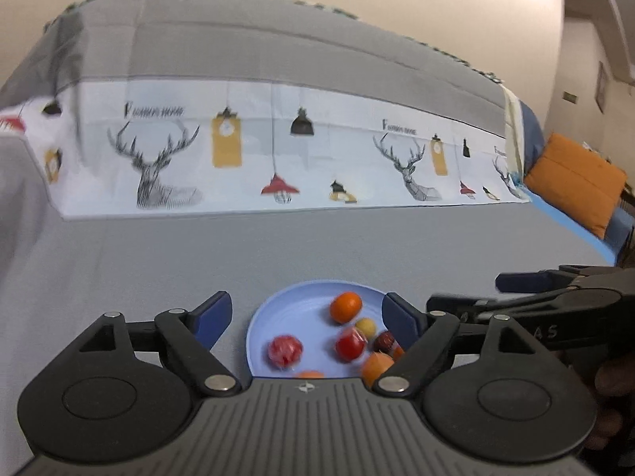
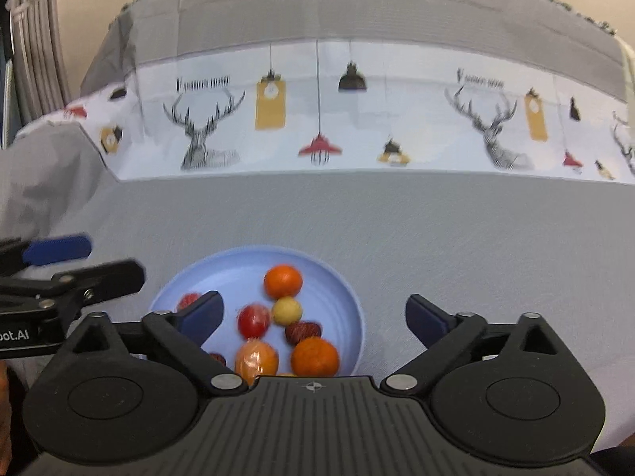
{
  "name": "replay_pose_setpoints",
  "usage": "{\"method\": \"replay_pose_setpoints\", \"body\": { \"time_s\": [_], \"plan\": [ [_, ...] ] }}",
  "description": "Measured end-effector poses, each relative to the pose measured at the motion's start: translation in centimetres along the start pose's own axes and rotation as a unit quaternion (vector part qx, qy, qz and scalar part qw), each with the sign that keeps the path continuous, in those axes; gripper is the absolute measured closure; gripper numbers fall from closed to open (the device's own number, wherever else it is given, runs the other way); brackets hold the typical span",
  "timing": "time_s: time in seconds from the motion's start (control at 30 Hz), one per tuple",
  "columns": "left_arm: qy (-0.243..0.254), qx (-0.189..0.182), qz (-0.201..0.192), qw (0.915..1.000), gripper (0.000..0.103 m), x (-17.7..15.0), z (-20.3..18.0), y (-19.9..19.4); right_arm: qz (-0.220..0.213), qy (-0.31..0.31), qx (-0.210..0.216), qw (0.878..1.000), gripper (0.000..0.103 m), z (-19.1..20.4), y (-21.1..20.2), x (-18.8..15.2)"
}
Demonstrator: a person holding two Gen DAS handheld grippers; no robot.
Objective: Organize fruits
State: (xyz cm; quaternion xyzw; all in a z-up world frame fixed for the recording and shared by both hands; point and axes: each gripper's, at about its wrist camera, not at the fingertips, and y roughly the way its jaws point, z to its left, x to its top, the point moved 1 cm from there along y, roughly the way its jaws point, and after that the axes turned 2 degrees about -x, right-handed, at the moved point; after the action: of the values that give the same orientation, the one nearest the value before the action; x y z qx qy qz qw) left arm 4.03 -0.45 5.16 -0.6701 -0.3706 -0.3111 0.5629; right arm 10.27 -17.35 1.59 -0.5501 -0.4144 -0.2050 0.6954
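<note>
A light blue plate (image 1: 289,313) (image 2: 238,265) lies on the grey bed sheet and holds several small fruits. Among them are an orange mandarin (image 1: 346,306) (image 2: 283,281), a small yellow fruit (image 1: 366,326) (image 2: 286,310), a red wrapped fruit (image 1: 350,344) (image 2: 254,320), another red one (image 1: 285,351), a dark red fruit (image 2: 302,331) and two orange fruits (image 2: 315,356) (image 2: 256,361). My left gripper (image 1: 307,317) is open and empty above the plate's near side. My right gripper (image 2: 313,317) is open and empty over the plate. Each gripper shows at the side of the other's view.
A folded quilt (image 1: 278,150) (image 2: 357,111) with deer and lamp prints lies across the bed behind the plate. An orange cushion (image 1: 575,182) sits at the far right. Grey sheet (image 1: 158,261) surrounds the plate.
</note>
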Motion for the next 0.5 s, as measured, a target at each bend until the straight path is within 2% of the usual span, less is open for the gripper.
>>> {"method": "replay_pose_setpoints", "body": {
  "time_s": [0.1, 0.2, 0.27, 0.33, 0.4, 0.43, 0.5],
  "plan": [
    [-0.012, 0.002, 0.015, 0.9998, 0.016, 0.6, -0.7, -1.9, -0.010, -0.004, -0.005, 1.000, 0.001, -0.4, -1.6, 0.3],
    [-0.017, 0.011, 0.029, 0.9994, 0.015, 0.4, -1.7, -3.7, 0.014, 0.004, -0.020, 1.000, 0.001, -0.7, -2.9, 0.1],
    [-0.053, 0.002, 0.050, 0.9974, 0.015, -0.9, -1.6, -4.0, 0.026, 0.014, -0.020, 0.999, 0.001, -0.9, -3.8, -0.8],
    [-0.078, 0.001, 0.080, 0.9937, 0.009, -3.0, -1.3, -3.4, 0.045, 0.029, -0.021, 0.998, 0.001, -1.2, -3.9, -2.3],
    [-0.045, 0.024, 0.128, 0.9905, 0.006, -4.4, -1.6, -1.9, 0.083, 0.042, -0.025, 0.995, 0.001, -1.0, -3.0, -2.9],
    [-0.040, 0.038, 0.133, 0.9896, 0.006, -4.3, -1.5, -1.4, 0.089, 0.037, -0.024, 0.995, 0.001, -0.7, -2.6, -2.9],
    [-0.043, 0.039, 0.113, 0.9920, 0.001, -3.9, -1.0, -1.2, 0.090, 0.027, -0.029, 0.995, 0.001, -0.3, -1.7, -3.1]
  ]
}}
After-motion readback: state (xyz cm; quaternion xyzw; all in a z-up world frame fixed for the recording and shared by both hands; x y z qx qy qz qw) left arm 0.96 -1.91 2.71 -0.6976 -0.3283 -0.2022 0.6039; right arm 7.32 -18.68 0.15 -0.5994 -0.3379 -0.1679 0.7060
